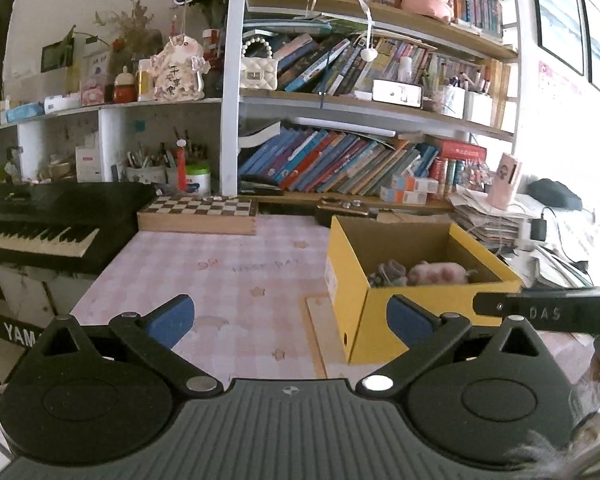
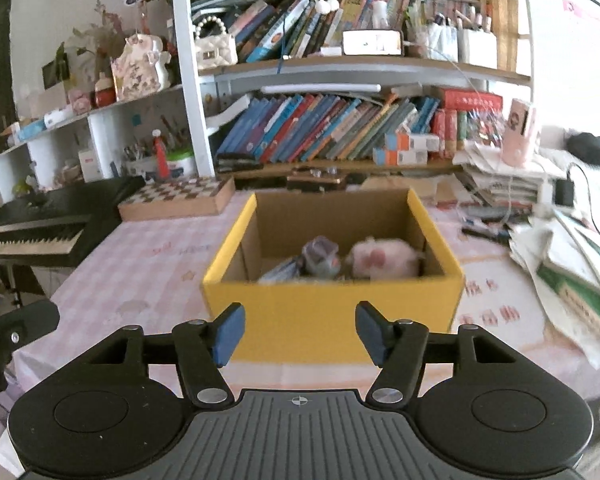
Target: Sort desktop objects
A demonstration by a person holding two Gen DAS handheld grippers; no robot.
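Observation:
A yellow cardboard box [image 2: 332, 316] stands open on the pink checked desk [image 2: 140, 264]. Inside lie a pink plush toy [image 2: 380, 260] and a grey plush toy [image 2: 320, 258]. The box also shows in the left wrist view [image 1: 384, 312], with the pink plush [image 1: 440, 273] and grey plush [image 1: 390, 271] in it. My right gripper [image 2: 300, 334] is open and empty, just in front of the box's near wall. My left gripper [image 1: 290, 318] is open and empty, to the left of the box over the desk. Part of the right gripper's arm [image 1: 548, 313] crosses the left wrist view.
A wooden chessboard box [image 1: 198, 214] sits at the back of the desk. A black keyboard [image 1: 40, 224] stands to the left. Stacked papers and books [image 2: 572, 264] lie to the right. Full bookshelves [image 1: 340, 160] rise behind. A flat wooden piece [image 1: 318, 328] lies by the box.

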